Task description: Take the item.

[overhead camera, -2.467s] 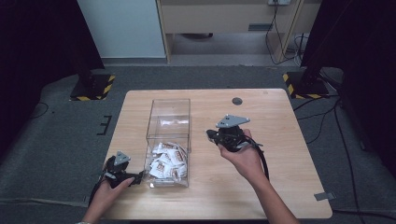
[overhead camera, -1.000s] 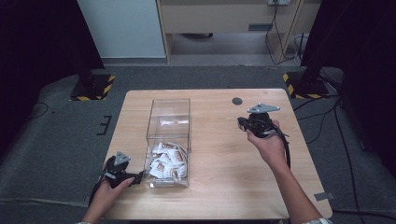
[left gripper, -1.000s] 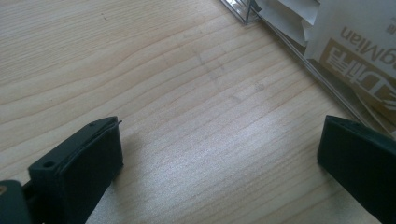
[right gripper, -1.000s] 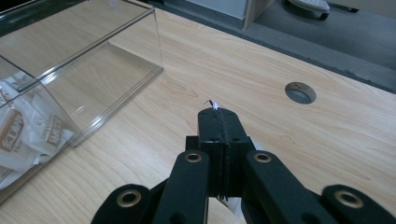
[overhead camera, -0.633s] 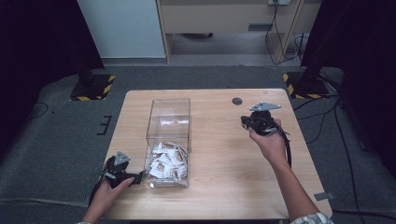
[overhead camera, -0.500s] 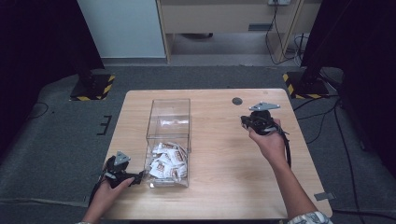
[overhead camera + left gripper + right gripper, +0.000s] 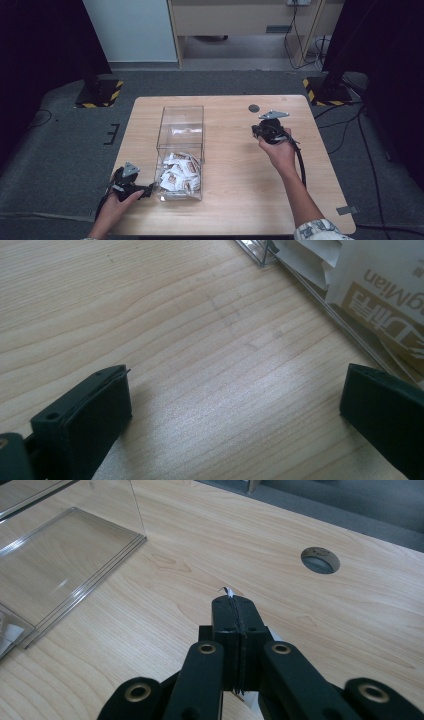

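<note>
White paper peeps from between our right gripper's (image 7: 234, 605) fingers, which are pressed together on a thin packet (image 7: 229, 591) above the bench (image 7: 350, 625). We see the left gripper's (image 7: 235, 415) fingers spread wide and empty, just beside the clear box (image 7: 181, 150) of packets.

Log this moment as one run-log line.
left gripper: open, on table beside clear box | right gripper: shut on white packet, low over table | packets in box
</note>
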`<action>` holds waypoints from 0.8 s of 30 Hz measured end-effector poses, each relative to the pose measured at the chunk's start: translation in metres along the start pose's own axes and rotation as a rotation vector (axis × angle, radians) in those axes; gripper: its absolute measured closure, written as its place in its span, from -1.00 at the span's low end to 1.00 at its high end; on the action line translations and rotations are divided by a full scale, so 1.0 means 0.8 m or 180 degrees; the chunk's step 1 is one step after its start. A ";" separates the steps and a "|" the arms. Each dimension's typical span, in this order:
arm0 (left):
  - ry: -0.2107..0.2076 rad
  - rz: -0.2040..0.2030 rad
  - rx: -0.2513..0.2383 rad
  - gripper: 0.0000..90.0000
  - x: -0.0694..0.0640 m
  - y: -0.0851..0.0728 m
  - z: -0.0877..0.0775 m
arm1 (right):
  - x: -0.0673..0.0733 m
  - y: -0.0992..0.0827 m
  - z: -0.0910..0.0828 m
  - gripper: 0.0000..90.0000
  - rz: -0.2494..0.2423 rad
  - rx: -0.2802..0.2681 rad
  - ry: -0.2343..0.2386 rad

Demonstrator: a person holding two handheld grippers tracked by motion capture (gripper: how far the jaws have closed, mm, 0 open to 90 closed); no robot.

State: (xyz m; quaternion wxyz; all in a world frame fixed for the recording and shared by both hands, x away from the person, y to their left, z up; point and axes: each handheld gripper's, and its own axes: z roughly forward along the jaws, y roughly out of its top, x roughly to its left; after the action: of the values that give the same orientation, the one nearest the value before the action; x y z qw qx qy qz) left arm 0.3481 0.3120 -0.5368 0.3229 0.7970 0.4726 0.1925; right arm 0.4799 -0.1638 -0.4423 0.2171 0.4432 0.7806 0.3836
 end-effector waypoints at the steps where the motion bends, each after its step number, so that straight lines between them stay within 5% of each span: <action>1: 0.0000 0.0000 0.0000 -1.00 0.000 0.000 0.000 | 0.000 -0.001 0.002 0.99 0.0011 0.0006 0.0009; 24: 0.0001 -0.0003 -0.0002 -1.00 0.000 0.000 0.000 | -0.001 -0.036 0.036 0.99 0.0091 0.0210 0.0023</action>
State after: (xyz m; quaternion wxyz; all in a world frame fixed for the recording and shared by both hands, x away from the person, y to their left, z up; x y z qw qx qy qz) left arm 0.3481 0.3119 -0.5368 0.3232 0.7967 0.4730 0.1926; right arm 0.4849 -0.1617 -0.4826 0.1941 0.4598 0.7872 0.3623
